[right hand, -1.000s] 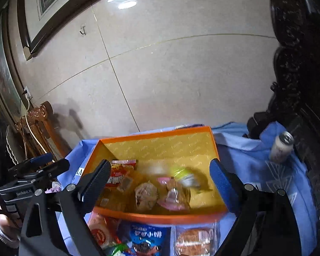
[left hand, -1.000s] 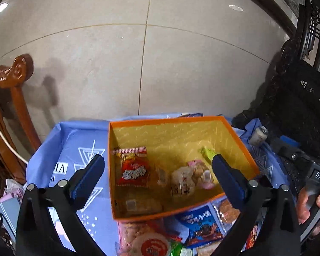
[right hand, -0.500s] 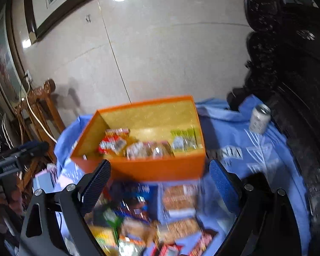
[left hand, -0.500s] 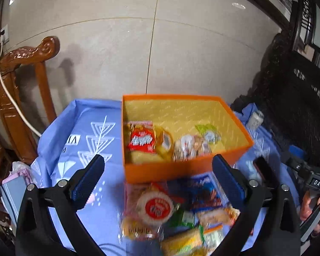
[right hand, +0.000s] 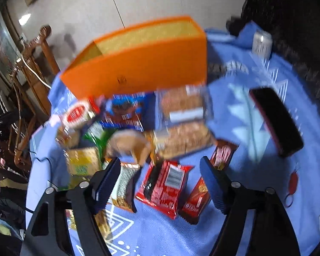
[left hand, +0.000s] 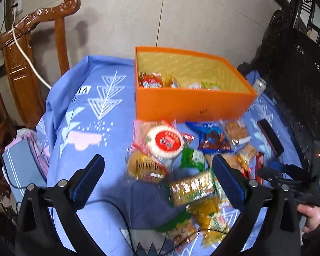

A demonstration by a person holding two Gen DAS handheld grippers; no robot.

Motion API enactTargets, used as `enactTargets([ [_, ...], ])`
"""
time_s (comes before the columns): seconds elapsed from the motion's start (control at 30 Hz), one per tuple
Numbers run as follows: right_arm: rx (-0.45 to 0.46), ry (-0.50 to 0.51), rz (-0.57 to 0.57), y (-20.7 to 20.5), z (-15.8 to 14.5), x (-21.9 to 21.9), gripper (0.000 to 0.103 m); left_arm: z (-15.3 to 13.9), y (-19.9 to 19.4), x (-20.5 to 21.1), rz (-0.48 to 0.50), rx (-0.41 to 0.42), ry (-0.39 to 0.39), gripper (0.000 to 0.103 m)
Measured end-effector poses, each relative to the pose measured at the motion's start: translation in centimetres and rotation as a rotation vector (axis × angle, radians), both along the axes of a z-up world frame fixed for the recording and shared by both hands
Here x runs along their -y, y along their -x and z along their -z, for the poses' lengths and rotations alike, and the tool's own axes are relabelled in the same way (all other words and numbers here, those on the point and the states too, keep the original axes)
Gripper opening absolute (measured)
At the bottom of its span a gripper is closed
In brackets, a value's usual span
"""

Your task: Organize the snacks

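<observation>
Right wrist view: my right claw (right hand: 160,181) had just been narrowing, still spread, nothing pinched, over red pack (right hand: 164,188). Orange box (right hand: 143,72) at 12 o'clock held few snacks; most of pile left.

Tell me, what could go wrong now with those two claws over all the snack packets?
The right gripper, jaws just been closing with nothing pressed between them, frames a red packet packed tight against other wrappers; it might pinch two at once. The picture is blurred, so aim may suffer. A phone lies on the blue cloth close by and could get knocked. The left gripper hangs open above the pile.
</observation>
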State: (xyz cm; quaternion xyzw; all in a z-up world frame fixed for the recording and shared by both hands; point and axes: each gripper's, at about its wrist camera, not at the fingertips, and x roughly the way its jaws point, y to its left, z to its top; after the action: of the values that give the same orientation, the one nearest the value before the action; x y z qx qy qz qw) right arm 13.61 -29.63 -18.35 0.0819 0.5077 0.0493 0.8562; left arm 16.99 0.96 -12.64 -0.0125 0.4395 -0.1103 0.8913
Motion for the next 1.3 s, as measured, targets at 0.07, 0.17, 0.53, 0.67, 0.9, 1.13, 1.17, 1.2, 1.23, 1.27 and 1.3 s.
enactTargets([
  [0.07,-0.023,0.008,-0.005,-0.2,1.1,-0.3,0.072,0.5,0.6,-0.2,-0.003,-0.015,-0.006,0.099],
  [0.17,-0.04,0.026,-0.012,-0.3,2.0,-0.6,0.071,1.1,1.0,-0.7,-0.013,-0.036,-0.008,0.099],
  [0.53,-0.108,0.054,-0.018,-0.5,4.7,-1.6,0.062,1.5,0.6,-0.6,-0.003,-0.049,-0.017,0.099],
  [0.67,-0.104,0.058,-0.012,-0.4,4.7,-1.7,0.047,2.1,-0.4,-0.1,0.014,-0.055,-0.029,0.099],
  [0.9,-0.097,0.01,-0.005,0.3,3.5,-1.2,0.044,4.2,-3.9,2.2,0.136,-0.05,-0.106,0.099],
  [1.13,-0.095,-0.004,-0.005,0.2,3.2,-1.2,0.044,7.8,-8.6,5.0,0.314,-0.099,-0.174,0.099],
  [1.17,-0.097,-0.005,-0.001,0.2,3.2,-1.1,0.044,8.4,-9.0,5.3,0.326,-0.104,-0.189,0.099],
  [1.2,-0.098,-0.007,0.003,0.1,3.2,-1.1,0.044,8.9,-9.3,5.5,0.34,-0.109,-0.203,0.099],
  [1.23,-0.102,-0.009,0.011,0.2,3.3,-1.0,0.044,9.4,-9.6,5.7,0.354,-0.113,-0.214,0.099],
  [1.27,-0.104,-0.008,0.018,0.2,3.3,-0.9,0.044,10.0,-10.0,5.9,0.369,-0.116,-0.228,0.099],
  [1.3,-0.107,-0.006,0.025,0.3,3.4,-0.8,0.044,10.4,-10.1,5.9,0.377,-0.117,-0.233,0.099],
])
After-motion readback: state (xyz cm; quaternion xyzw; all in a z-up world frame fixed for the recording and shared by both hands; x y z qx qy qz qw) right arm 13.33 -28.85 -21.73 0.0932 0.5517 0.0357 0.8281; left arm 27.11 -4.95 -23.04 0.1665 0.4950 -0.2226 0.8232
